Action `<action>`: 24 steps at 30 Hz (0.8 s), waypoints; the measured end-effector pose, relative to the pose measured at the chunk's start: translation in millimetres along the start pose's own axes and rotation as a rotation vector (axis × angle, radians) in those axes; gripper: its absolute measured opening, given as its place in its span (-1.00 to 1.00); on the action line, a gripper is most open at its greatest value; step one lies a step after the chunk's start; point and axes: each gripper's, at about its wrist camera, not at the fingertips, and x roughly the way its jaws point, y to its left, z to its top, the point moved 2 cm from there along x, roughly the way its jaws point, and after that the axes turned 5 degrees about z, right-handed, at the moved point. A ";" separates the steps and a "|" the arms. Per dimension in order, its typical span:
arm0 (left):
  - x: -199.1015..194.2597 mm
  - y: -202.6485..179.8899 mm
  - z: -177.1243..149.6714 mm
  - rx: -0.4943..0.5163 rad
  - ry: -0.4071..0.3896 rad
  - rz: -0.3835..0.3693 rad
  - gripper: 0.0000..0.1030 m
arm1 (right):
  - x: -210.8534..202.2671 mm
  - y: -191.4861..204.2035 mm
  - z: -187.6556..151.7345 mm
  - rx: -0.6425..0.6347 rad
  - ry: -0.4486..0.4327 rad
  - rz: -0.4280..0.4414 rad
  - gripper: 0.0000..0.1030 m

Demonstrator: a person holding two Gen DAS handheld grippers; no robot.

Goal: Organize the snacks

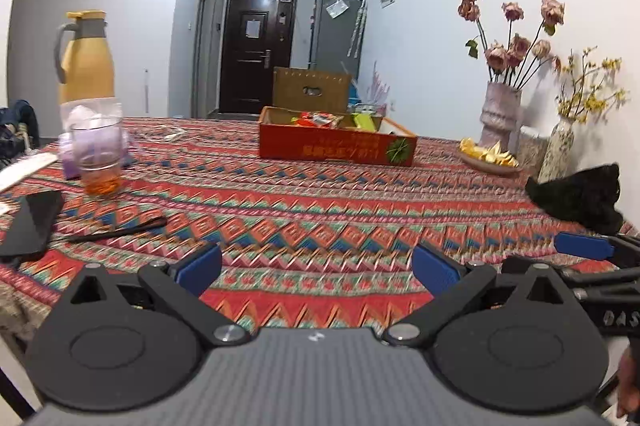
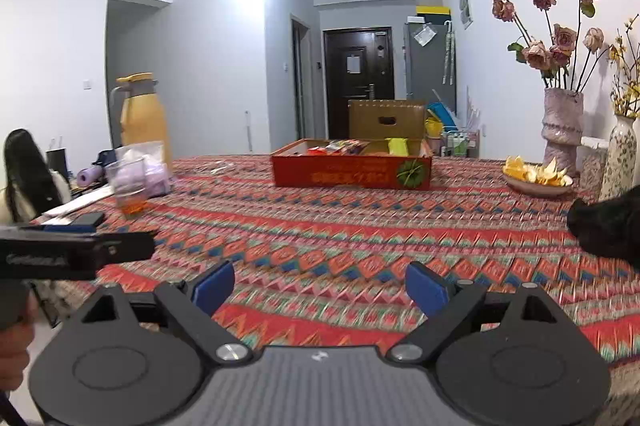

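A shallow red cardboard box (image 1: 338, 146) (image 2: 352, 170) sits far across the patterned tablecloth, with snack packets (image 1: 318, 120) (image 2: 346, 147) and a yellow-green packet (image 1: 364, 122) (image 2: 398, 145) inside. My left gripper (image 1: 316, 266) stands open over the near table edge, nothing between its blue pads. My right gripper (image 2: 320, 288) is open too, also empty. Both are well short of the box. The right gripper's blue fingertip (image 1: 584, 246) shows at the right in the left wrist view; the left gripper's black body (image 2: 76, 254) shows at the left in the right wrist view.
A yellow jug (image 1: 86, 62), a glass with orange contents (image 1: 98, 154) and a black phone (image 1: 34, 222) stand left. A plate of peels (image 1: 488, 156), flower vases (image 1: 502, 114) and a black fuzzy object (image 1: 580, 196) lie right. A brown carton (image 1: 312, 88) is behind the box. A person's dark hair (image 2: 24, 166) shows far left.
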 end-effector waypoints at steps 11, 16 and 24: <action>-31.1 4.4 -8.2 -0.010 -0.044 0.036 1.00 | -28.7 11.7 -14.9 -0.013 0.004 -0.013 0.90; -29.5 8.3 -8.7 -0.024 -0.033 0.028 1.00 | -26.9 10.1 -13.9 0.001 0.007 -0.019 0.90; -29.1 8.4 -9.3 -0.021 -0.039 0.029 1.00 | -25.8 8.9 -13.1 0.000 0.011 -0.024 0.90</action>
